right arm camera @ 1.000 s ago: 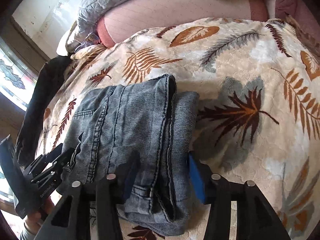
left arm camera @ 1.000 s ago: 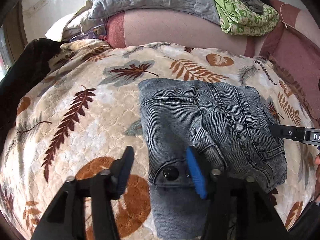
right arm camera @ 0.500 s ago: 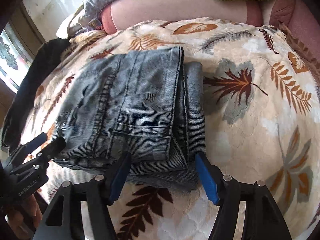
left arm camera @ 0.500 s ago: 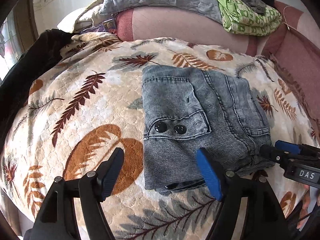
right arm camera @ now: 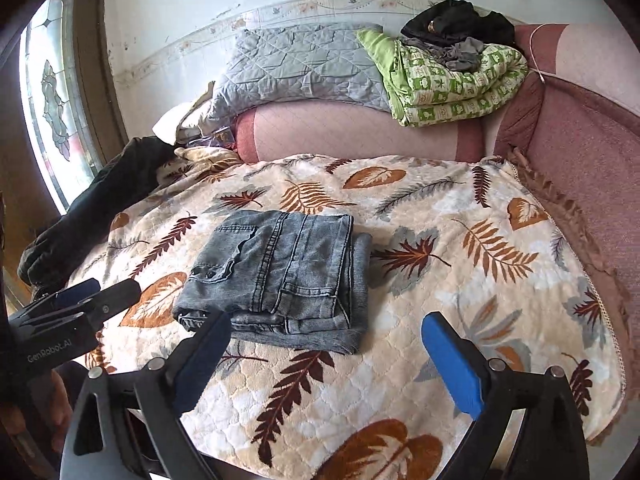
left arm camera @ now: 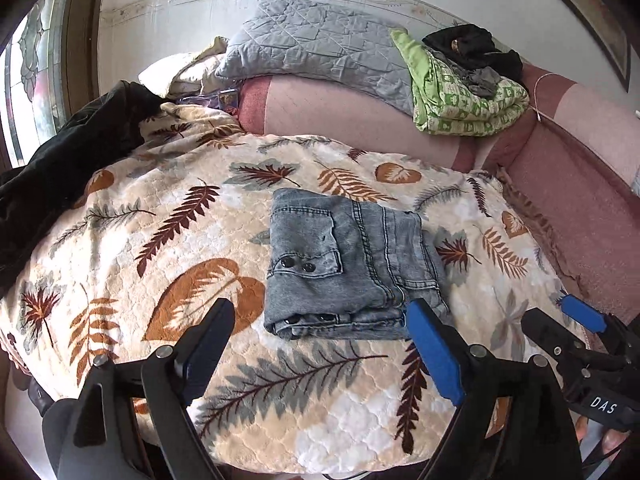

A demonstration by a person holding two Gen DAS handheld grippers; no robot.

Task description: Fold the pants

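The grey-blue denim pants (left arm camera: 352,264) lie folded into a compact rectangle on the leaf-print blanket (left arm camera: 160,264); they also show in the right wrist view (right arm camera: 280,276). My left gripper (left arm camera: 320,344) is open and empty, held back near the blanket's front edge, short of the pants. My right gripper (right arm camera: 326,354) is open and empty, also pulled back from the pants. Each gripper shows at the edge of the other's view: the right one in the left wrist view (left arm camera: 576,328), the left one in the right wrist view (right arm camera: 88,296).
A pink sofa back (right arm camera: 360,128) carries a grey quilt (right arm camera: 296,68), a green patterned blanket (right arm camera: 448,88) and dark clothes (right arm camera: 456,24). A black garment (left arm camera: 80,136) lies at the blanket's left edge. A window (right arm camera: 48,92) is on the left.
Both grippers have let go of the pants and drawn back and up. The pants stay folded on the blanket.
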